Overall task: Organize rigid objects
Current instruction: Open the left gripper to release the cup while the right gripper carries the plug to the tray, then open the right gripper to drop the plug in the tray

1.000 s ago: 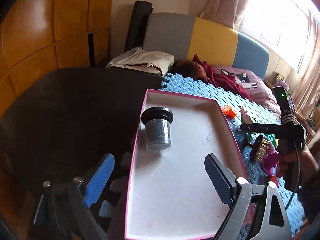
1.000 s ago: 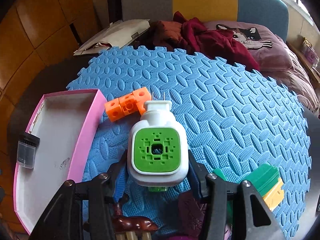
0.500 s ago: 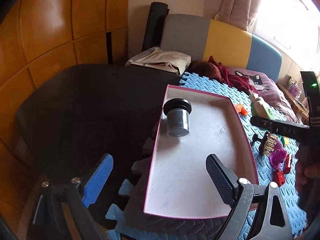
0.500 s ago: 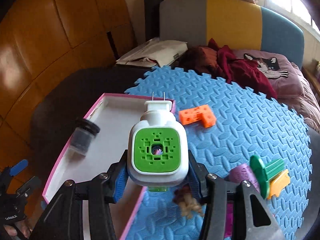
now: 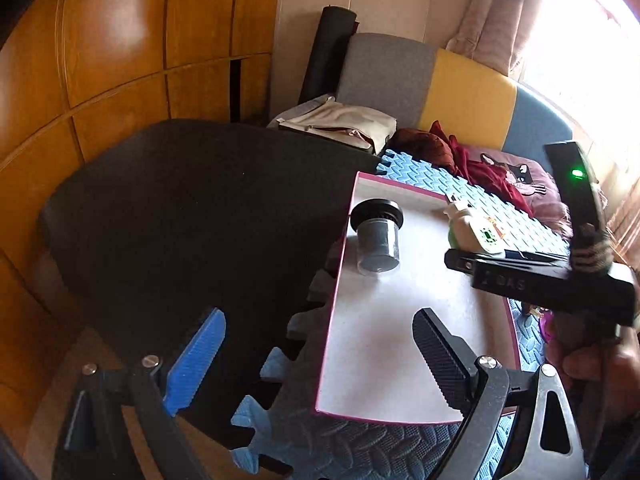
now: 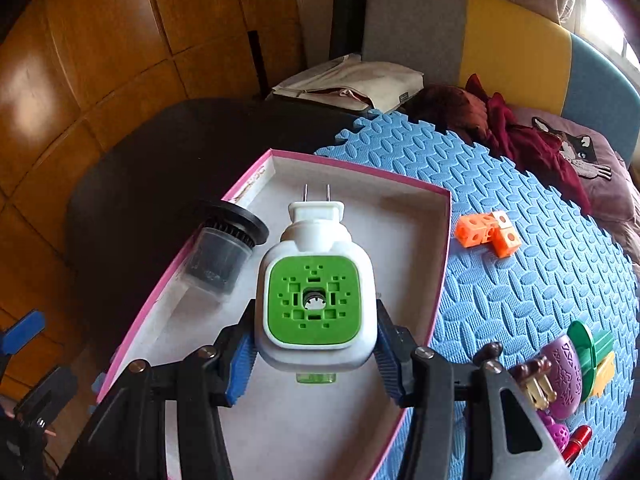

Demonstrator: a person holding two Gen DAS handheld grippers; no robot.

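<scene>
occl: plug-in unit (image 6: 316, 296) underside hidden behind own body | pink tray (image 6: 440, 240) near edge cut by frame btm | red cylinder (image 6: 576, 438) at mat's near-right edge, part hidden, type unclear

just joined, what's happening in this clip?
A person is sorting small items into a pink-rimmed box. The right gripper is clamped on a white plug-in device with a green face, held over the box. The left gripper is open and empty near the box's edge. A dark-lidded jar already lies inside; orange blocks and other toys remain on the blue mat.
</scene>
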